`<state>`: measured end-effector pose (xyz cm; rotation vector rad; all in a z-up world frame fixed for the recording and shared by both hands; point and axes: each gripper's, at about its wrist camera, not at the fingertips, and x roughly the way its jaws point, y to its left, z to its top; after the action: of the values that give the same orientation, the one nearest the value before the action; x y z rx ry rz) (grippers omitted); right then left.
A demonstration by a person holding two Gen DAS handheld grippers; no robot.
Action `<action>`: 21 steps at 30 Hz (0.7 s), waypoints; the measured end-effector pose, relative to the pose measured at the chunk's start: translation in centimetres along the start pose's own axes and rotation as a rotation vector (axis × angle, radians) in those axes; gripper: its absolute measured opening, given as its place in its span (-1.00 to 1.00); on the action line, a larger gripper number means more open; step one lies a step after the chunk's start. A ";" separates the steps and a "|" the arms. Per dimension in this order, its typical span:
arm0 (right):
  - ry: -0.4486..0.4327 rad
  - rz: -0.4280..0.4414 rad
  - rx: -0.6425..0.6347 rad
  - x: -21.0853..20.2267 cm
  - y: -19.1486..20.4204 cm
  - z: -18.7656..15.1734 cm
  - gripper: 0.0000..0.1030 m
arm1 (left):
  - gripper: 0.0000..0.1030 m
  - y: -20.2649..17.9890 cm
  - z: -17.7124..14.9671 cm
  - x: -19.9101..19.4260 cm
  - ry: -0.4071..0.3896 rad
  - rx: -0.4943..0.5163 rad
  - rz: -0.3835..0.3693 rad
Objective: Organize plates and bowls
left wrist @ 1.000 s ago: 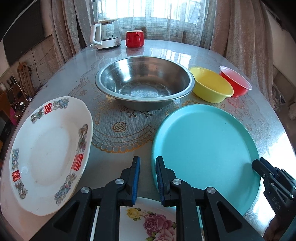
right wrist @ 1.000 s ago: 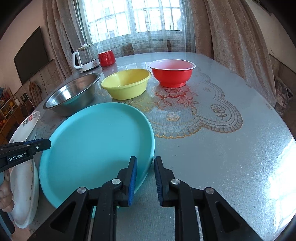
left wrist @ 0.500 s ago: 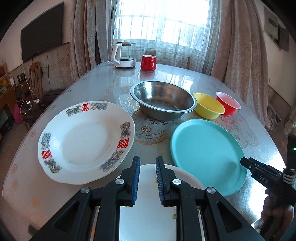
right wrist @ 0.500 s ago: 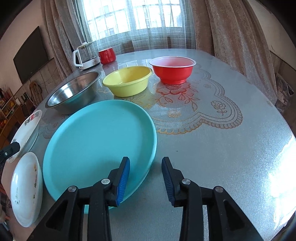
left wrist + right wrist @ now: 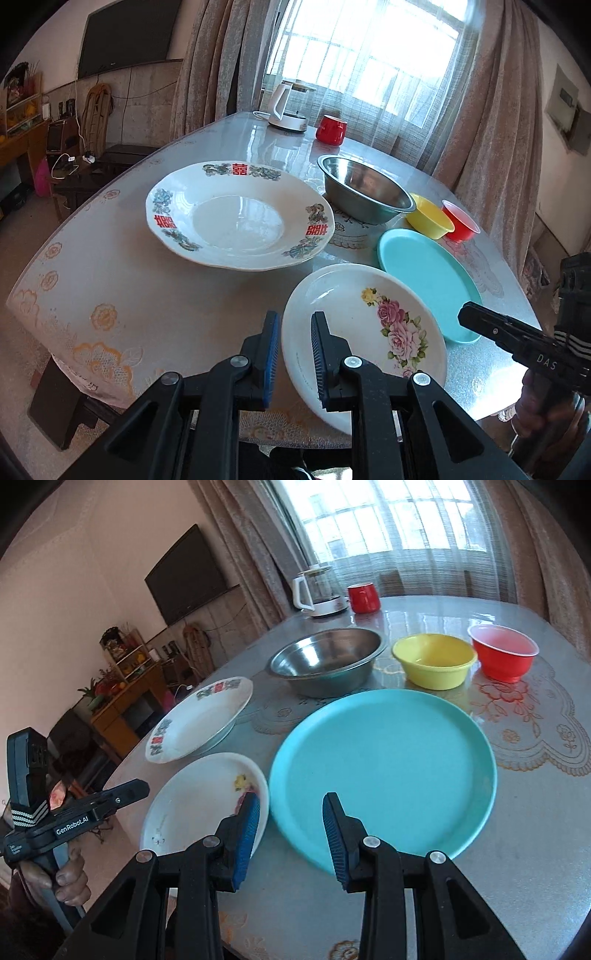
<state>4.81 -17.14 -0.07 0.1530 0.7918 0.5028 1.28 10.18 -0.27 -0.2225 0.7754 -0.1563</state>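
My left gripper [image 5: 293, 354] is shut with nothing in it, hovering over the left rim of the white rose plate [image 5: 362, 332] near the table's front edge. In the right wrist view the left gripper [image 5: 136, 788] stands just left of the rose plate [image 5: 199, 805], apart from it. My right gripper [image 5: 290, 823] is open above the near-left rim of the turquoise plate [image 5: 384, 768], pads clear of it. Farther back lie a white plate with red characters [image 5: 236, 221], a steel bowl [image 5: 365, 188], a yellow bowl [image 5: 430, 218] and a red bowl [image 5: 460, 221].
A white kettle [image 5: 286, 107] and a red mug [image 5: 331, 129] stand at the far end by the curtained window. The lace-patterned table [image 5: 147, 288] drops off close below both grippers. A person's hand holds each gripper handle at the frame edges.
The left gripper pulled back and swung left, so the rose plate now shows fully to its right. The right gripper's jaws went from shut to open, and it turned left.
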 end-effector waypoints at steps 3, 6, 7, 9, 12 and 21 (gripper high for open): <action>0.059 0.013 -0.066 1.9 2.1 -0.6 -0.36 | -0.65 0.4 -0.8 0.2 0.012 -0.002 0.000; 0.095 -0.003 -0.099 3.2 3.2 -1.4 -0.41 | -0.65 0.4 -1.3 0.9 0.037 0.001 -0.018; 0.098 -0.015 -0.111 3.2 3.3 -1.6 -0.41 | -0.65 0.4 -1.4 1.2 0.048 0.002 -0.020; 0.106 -0.022 -0.114 3.3 3.2 -1.7 -0.46 | -0.65 0.3 -1.7 1.7 0.060 -0.004 -0.034; 0.113 -0.020 -0.117 2.9 3.1 -1.7 -0.48 | -0.65 0.0 -2.0 2.3 0.075 0.000 -0.055; 0.152 0.004 -0.135 4.2 3.2 -2.1 -0.45 | -0.65 0.6 -2.2 2.7 0.076 -0.034 -0.076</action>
<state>4.57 -12.40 -3.26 -0.0089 0.9029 0.5745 1.63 9.86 -3.76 -0.2797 0.8457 -0.2247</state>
